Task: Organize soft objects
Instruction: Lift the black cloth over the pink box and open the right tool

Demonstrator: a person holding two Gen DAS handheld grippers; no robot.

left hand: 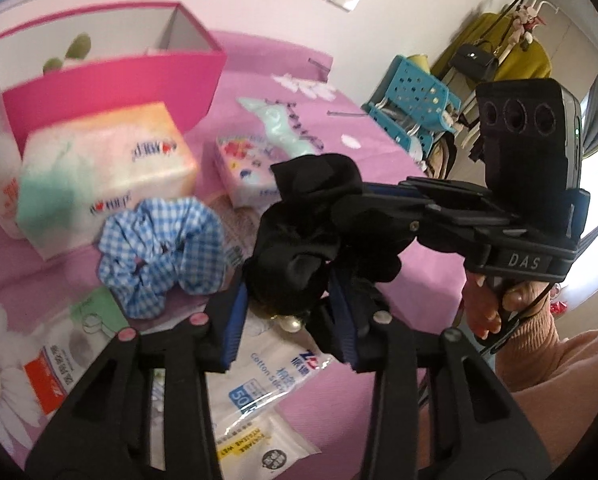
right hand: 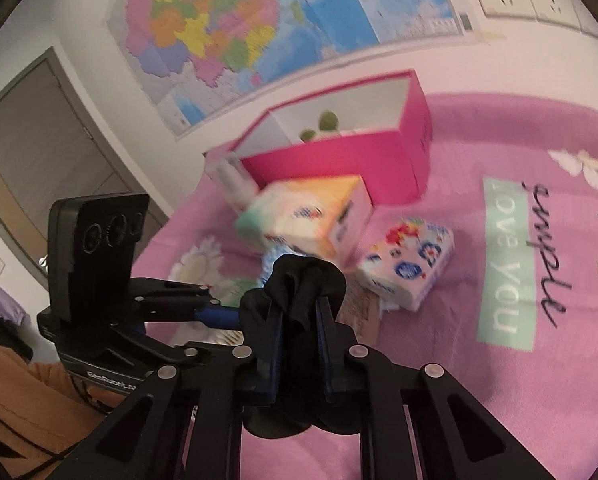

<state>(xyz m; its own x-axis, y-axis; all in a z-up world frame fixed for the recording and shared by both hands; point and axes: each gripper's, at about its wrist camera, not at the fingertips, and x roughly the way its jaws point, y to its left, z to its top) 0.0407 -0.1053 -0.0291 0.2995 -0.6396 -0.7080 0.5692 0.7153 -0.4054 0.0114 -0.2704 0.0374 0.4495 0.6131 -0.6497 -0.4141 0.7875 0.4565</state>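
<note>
**Both tongs on one black scrunchie**

I have the black gathered-fabric scrunchie (left hand: 299,236) lifted above the pink printed tablecloth (left hand: 399,280), caught between my two tools. My right gripper (right hand: 299,312) is clenched on it: in its own camera the blue-padded fingers (right hand: 273,344) stand close together with a fold of black cloth pinched between them. My left gripper (left hand: 287,300) is only partly closed, its jaws standing either side of the scrunchie's lower bunch; the blue pads seem to press the fabric, though the dark cloth makes the contact hard to read.

Under the scrunchie I see cream pearl-like beads (left hand: 289,322), and I cannot tell whether they belong to it. Just beside it on the cloth lies a blue-and-white gingham scrunchie (left hand: 159,248), touching nothing I hold.

The open pink cardboard box with white inner walls (left hand: 111,92) sits at the back by the wall. Inside it show two blurred olive-green rounded objects (left hand: 77,48). In front of it stands a pastel wrapped tissue pack (left hand: 107,172), with a small floral tissue pack (left hand: 243,172) beside that.
</note>
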